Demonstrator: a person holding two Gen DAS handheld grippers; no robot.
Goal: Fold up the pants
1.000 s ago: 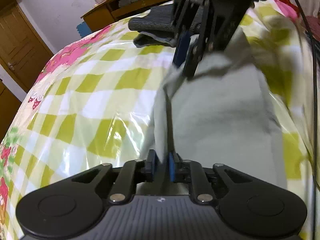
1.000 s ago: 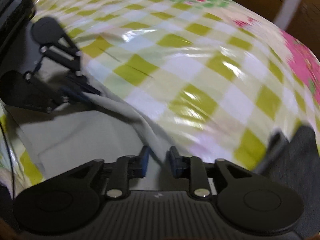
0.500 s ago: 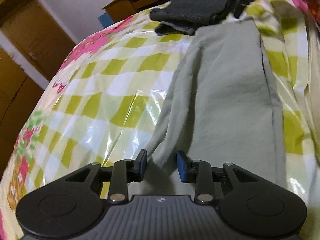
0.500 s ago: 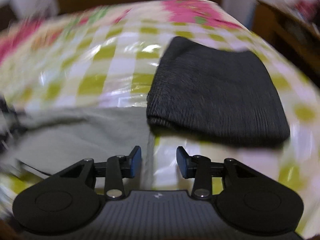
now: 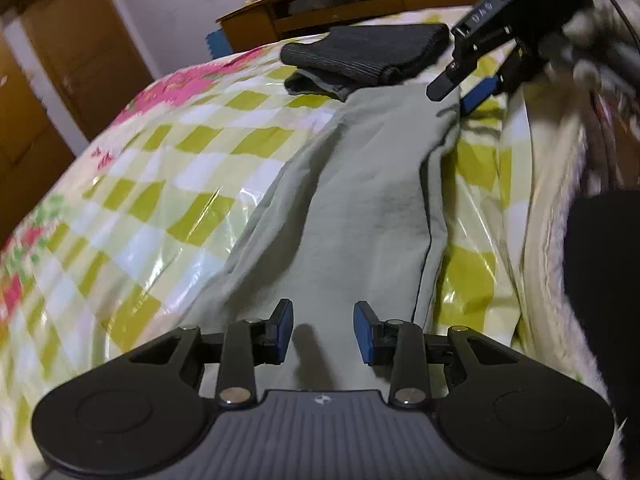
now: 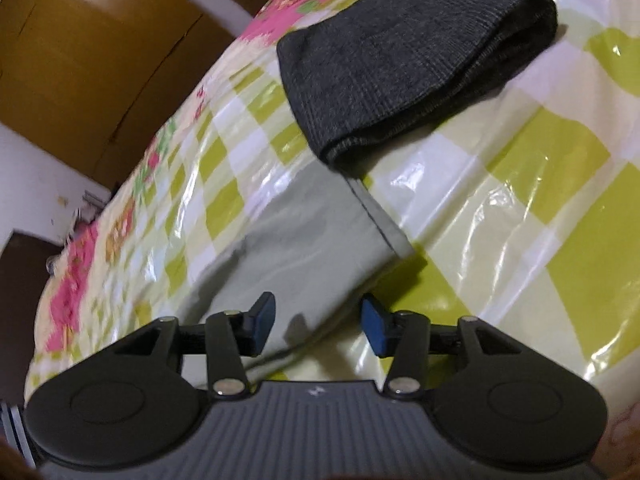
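Pale grey-green pants [image 5: 360, 208] lie flat in a long strip on the checked plastic bed cover [image 5: 192, 152]. My left gripper [image 5: 323, 330] hovers open over the near end, nothing between its blue pads. In the left wrist view my right gripper [image 5: 470, 88] hangs over the far end of the pants. The right wrist view shows that far end [image 6: 304, 240] with its stitched hem; my right gripper [image 6: 318, 322] is open just above the cloth's edge, holding nothing.
A folded dark grey garment [image 6: 404, 52] rests on the cover, touching the far end of the pants, also seen as the dark garment [image 5: 360, 58]. A wooden shelf unit [image 5: 340, 4] and wooden doors [image 5: 80, 52] stand beyond. The bed edge [image 5: 548, 208] runs along the right.
Both grippers let go of the pants and opened wider. The cloth, lifted a second ago, now lies flat. The right gripper swung back over the far hem.
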